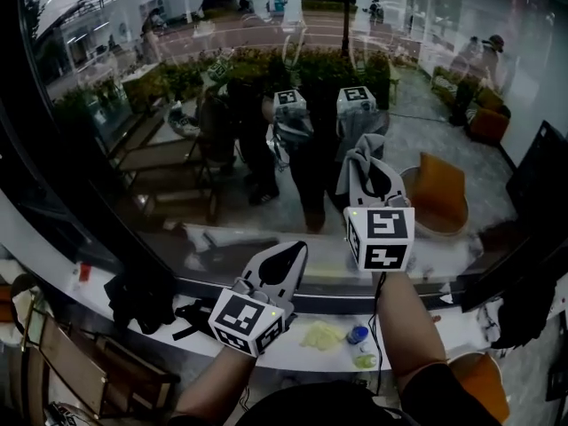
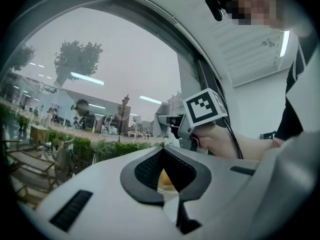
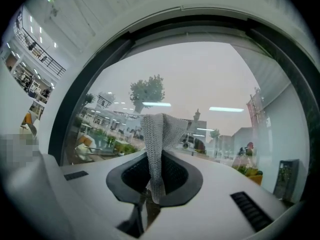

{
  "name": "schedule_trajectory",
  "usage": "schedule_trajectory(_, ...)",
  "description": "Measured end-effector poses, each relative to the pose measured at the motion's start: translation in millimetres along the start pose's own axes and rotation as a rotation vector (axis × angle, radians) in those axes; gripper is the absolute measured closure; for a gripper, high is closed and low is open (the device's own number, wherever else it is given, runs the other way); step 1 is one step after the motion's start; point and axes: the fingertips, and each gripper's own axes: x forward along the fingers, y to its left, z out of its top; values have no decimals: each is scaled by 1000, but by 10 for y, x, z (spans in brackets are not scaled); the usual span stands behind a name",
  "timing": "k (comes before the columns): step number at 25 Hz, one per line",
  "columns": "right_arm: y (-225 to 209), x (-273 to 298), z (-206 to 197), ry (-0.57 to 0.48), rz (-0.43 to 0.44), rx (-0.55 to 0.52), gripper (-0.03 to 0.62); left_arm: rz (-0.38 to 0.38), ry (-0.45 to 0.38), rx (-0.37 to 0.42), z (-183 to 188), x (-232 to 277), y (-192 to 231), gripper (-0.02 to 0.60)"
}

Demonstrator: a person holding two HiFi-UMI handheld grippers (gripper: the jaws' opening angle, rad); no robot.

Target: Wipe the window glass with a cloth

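The window glass (image 1: 177,105) fills the head view and mirrors both grippers. My right gripper (image 1: 366,156) is raised to the pane and shut on a grey knitted cloth (image 1: 352,174), which hangs over its jaws. In the right gripper view the cloth (image 3: 159,134) stands up out of the shut right gripper (image 3: 154,159) in front of the window glass (image 3: 200,79). My left gripper (image 1: 291,254) is lower and to the left, near the bottom of the pane, shut with nothing in it. In the left gripper view the left gripper (image 2: 166,156) points at the window glass (image 2: 115,59), with the right gripper's marker cube (image 2: 204,106) beyond it.
A white sill (image 1: 275,355) runs below the pane, with a yellow-green rag (image 1: 321,335), a small blue-capped bottle (image 1: 357,334) and a black bundle (image 1: 142,298) on it. The dark window frame (image 1: 49,193) curves along the left. An orange chair (image 1: 441,189) stands outside.
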Motion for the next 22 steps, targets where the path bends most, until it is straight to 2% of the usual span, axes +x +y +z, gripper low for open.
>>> schedule_trajectory(11, 487, 164, 5, 2, 110, 21, 542, 73, 15, 24, 9, -181, 159, 575)
schedule_trajectory(16, 739, 259, -47, 7, 181, 16, 543, 119, 13, 2, 11, -190, 244, 575)
schedule_trajectory(22, 911, 331, -95, 1, 218, 21, 543, 143, 10, -6, -32, -229, 377, 575)
